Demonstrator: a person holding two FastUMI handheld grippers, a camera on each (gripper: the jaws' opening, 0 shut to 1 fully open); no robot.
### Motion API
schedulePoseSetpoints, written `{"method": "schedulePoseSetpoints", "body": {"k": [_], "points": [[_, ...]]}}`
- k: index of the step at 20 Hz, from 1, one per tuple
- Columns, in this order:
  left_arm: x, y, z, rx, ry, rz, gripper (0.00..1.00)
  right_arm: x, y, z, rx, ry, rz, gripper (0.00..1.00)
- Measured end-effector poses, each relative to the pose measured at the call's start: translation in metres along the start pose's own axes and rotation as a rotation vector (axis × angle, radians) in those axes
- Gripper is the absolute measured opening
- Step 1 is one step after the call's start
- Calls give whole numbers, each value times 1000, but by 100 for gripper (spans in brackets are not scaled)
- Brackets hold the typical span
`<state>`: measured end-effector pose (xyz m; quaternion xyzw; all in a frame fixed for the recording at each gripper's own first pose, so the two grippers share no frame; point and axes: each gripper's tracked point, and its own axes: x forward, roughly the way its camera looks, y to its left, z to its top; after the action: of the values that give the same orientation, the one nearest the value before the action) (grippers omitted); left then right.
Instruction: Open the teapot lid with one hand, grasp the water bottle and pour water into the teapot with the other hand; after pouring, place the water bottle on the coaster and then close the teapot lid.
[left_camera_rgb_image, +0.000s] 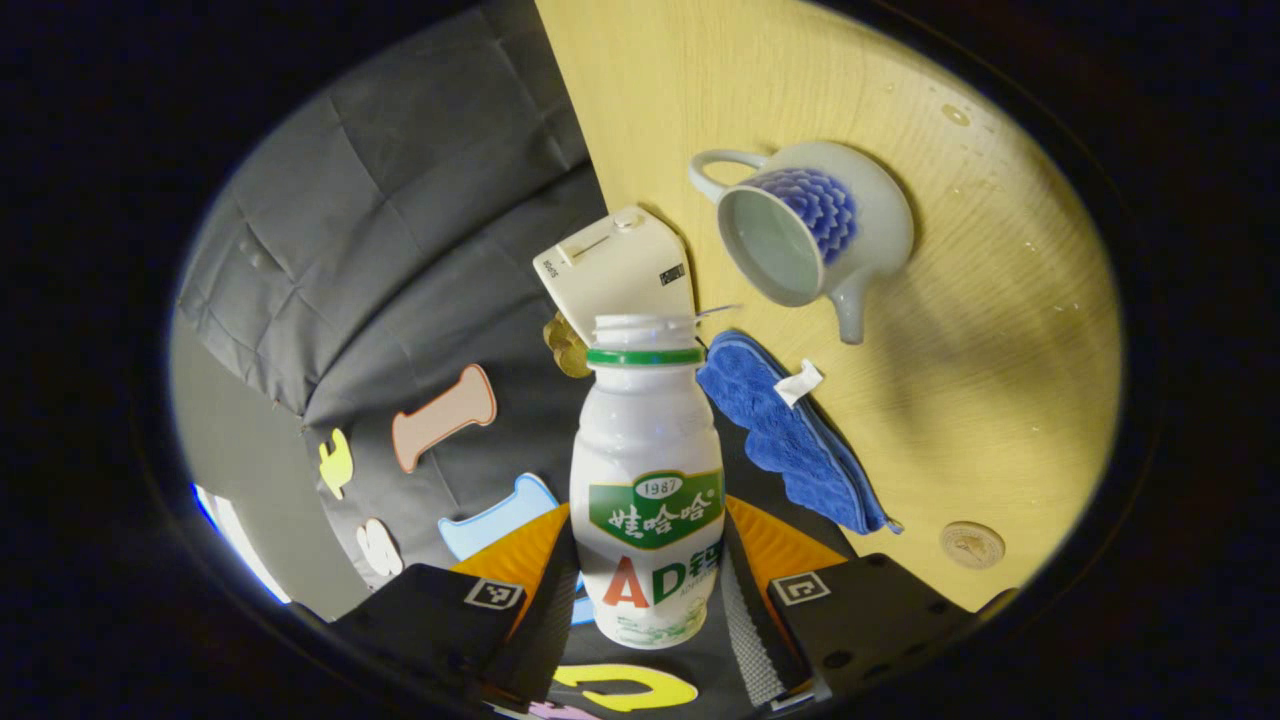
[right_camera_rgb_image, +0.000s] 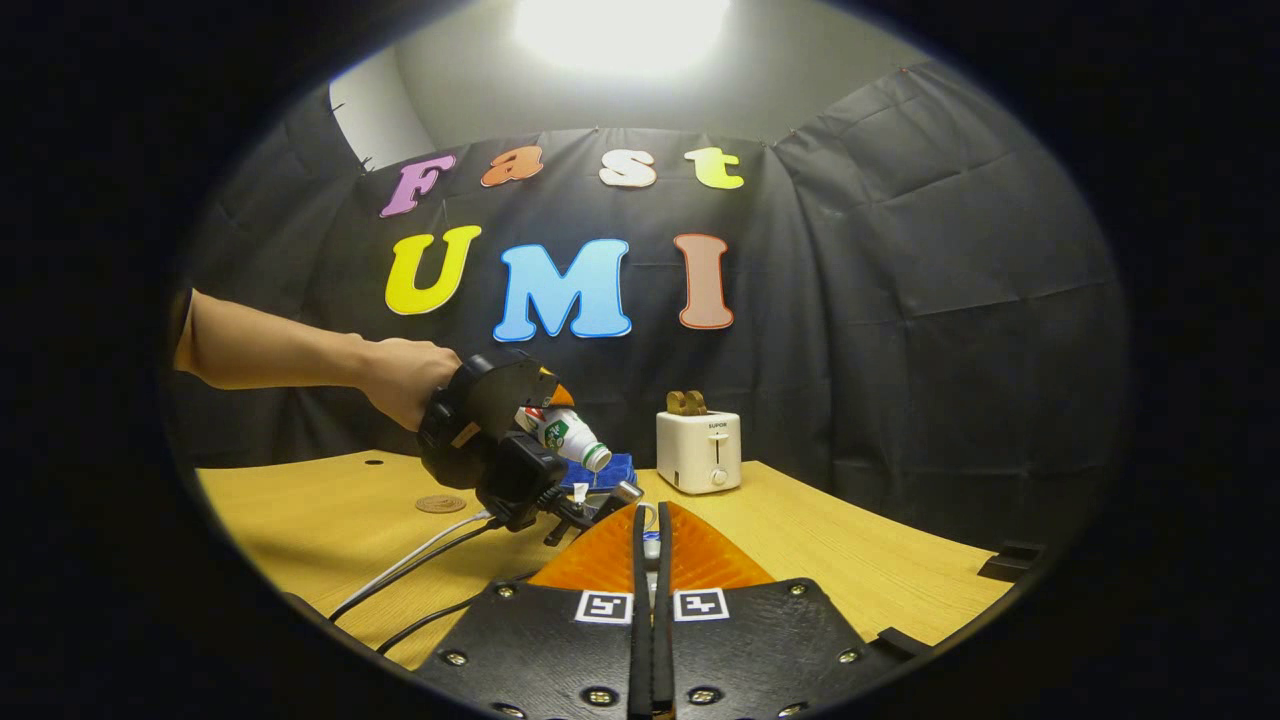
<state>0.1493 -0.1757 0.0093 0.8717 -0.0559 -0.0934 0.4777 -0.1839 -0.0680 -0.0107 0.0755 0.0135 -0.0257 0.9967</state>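
Uncapped white bottle (left_camera_rgb_image: 647, 480), green-collared, gripped by the left gripper (left_camera_rgb_image: 645, 600) at frame centre; lidless teapot (left_camera_rgb_image: 812, 228) upper right; right gripper (right_camera_rgb_image: 650, 560) jaws nearly closed.

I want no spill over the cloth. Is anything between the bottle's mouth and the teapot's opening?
Nothing visible. In the left gripper view the bottle, clamped in the left tongs, has its uncapped mouth free, and the teapot is lidless with bare table around it. The blue cloth lies beside that path.

My right tongs (right_camera_rgb_image: 650, 560): black plates, square coded markers, silver screws, ribbed orange wedges. My left tongs (left_camera_rgb_image: 645, 600): same build. White and black cables (right_camera_rgb_image: 420, 575) trail behind. My forearm (right_camera_rgb_image: 270, 350) is bare.
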Motion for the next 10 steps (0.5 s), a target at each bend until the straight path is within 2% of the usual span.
{"method": "schedulePoseSetpoints", "body": {"k": [10], "points": [[-1, 5, 7, 20, -17, 8, 80, -1, -2, -1, 1, 2, -3, 1]]}}
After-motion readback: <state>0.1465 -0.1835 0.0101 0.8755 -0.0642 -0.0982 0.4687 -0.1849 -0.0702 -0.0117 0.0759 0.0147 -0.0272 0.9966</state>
